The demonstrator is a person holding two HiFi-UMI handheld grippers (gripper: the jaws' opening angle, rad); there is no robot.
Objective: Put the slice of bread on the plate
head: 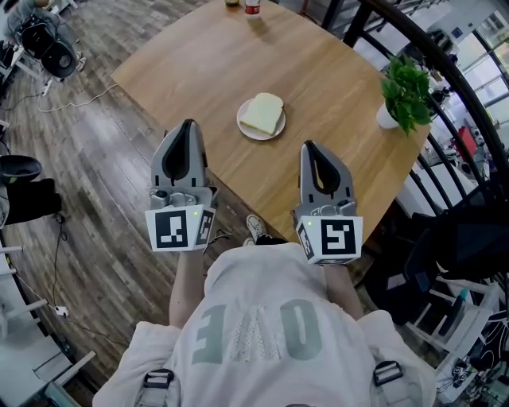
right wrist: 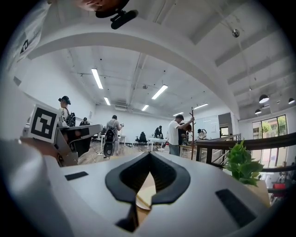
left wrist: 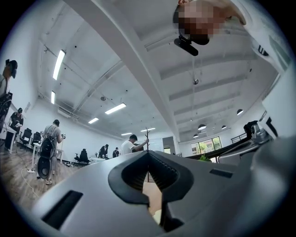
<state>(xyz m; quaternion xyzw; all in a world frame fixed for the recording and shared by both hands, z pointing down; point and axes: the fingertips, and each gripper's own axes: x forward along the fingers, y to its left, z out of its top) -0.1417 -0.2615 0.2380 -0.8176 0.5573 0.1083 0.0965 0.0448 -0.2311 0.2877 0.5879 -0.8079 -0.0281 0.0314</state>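
Note:
A pale slice of bread lies flat on a small white plate near the middle of the wooden table. Both grippers are held close to my body, short of the plate, pointing toward the table. My left gripper is over the table's near left edge, jaws shut with nothing between them. My right gripper is near the table's front edge to the right of the plate, also shut and holding nothing. In the left gripper view the left gripper shows its tips meeting. The right gripper looks the same in its own view.
A potted green plant stands at the table's right corner. Two jars sit at the far edge. A black curved railing runs behind the table on the right. Cables and chairs are on the wooden floor at left.

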